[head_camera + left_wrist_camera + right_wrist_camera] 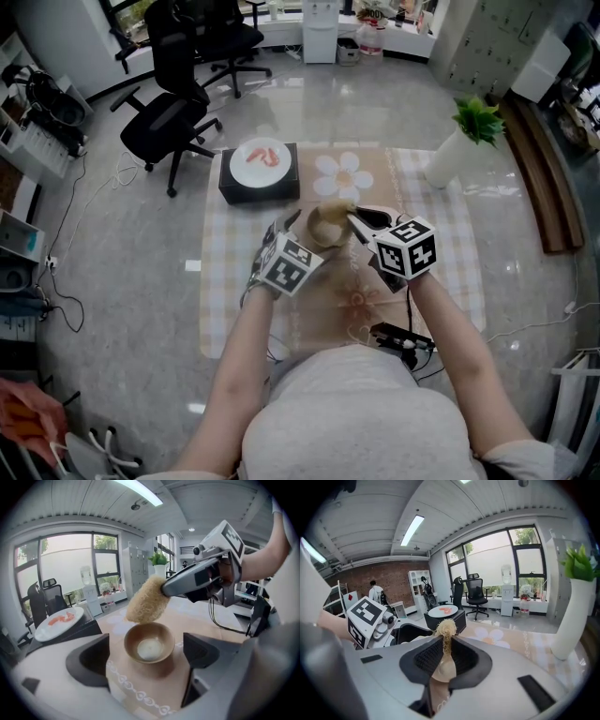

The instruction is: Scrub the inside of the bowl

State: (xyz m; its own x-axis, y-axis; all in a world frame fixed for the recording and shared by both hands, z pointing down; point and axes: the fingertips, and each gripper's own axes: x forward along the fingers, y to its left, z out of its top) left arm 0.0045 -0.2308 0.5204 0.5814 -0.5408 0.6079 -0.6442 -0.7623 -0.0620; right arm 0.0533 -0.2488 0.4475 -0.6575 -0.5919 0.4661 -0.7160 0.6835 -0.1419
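Step in hand: the approach to scrubbing. The tool is held over the bowl, and no contact with the inside is seen yet.
Bowl: a small round brown bowl (149, 642) with a pale bottom stands upright on a beige checked tablecloth with white flower prints (427, 272), between the two grippers.
Scrubber: a tan, fibrous loofah scrubber (146, 599) hangs just above the bowl's far rim.
Right gripper (446, 649): its jaws are closed tight on the scrubber's near end, with the frayed tip standing out beyond them.
Left gripper (147, 663): its jaws are spread wide with the bowl framed between them. They appear to stand clear of its sides, though the wide-angle view leaves this uncertain.
Next move: the scrubber would need lowering into the hollow and rubbing round the wall. The bowl is light and probably wants steadying by the left jaws first.
Writing: no brand or label can be read — only black-and-white square markers are seen on the gripper cubes.
Nearby: a white plate with orange-red pieces (263, 157) sits on a black box, well behind the bowl.
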